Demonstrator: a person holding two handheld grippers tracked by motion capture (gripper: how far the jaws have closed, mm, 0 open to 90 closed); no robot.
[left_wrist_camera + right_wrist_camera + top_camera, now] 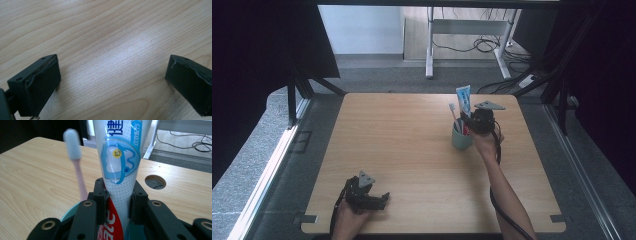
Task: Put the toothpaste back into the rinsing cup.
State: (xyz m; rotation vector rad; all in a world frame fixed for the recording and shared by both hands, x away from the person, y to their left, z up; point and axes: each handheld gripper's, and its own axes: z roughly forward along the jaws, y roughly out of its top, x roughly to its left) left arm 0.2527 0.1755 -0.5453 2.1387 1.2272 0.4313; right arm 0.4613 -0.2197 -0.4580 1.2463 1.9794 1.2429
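- Counter (412, 165): wooden, and we see a round cable hole (155, 181) in it past the tube.
- Cup (461, 139): teal, on the counter's right half, with a pink toothbrush (75, 157) standing in it.
- Toothpaste tube (120, 165): upright in the cup, beside the brush.
- Right tool (119, 202): jaws clamped on the tube's sides, over the cup.
- Left tool (112, 82): jaws wide, nothing between them, low over bare counter at the near left.

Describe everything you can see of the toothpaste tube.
The toothpaste tube is soft-looking plastic, white with fine dots, a blue tooth emblem, blue lettering and a red band lower down. It stands upright, flat crimped end up, its lower end inside the teal cup beside a pink toothbrush. The right gripper clamps it at mid-height, one pad on each side.
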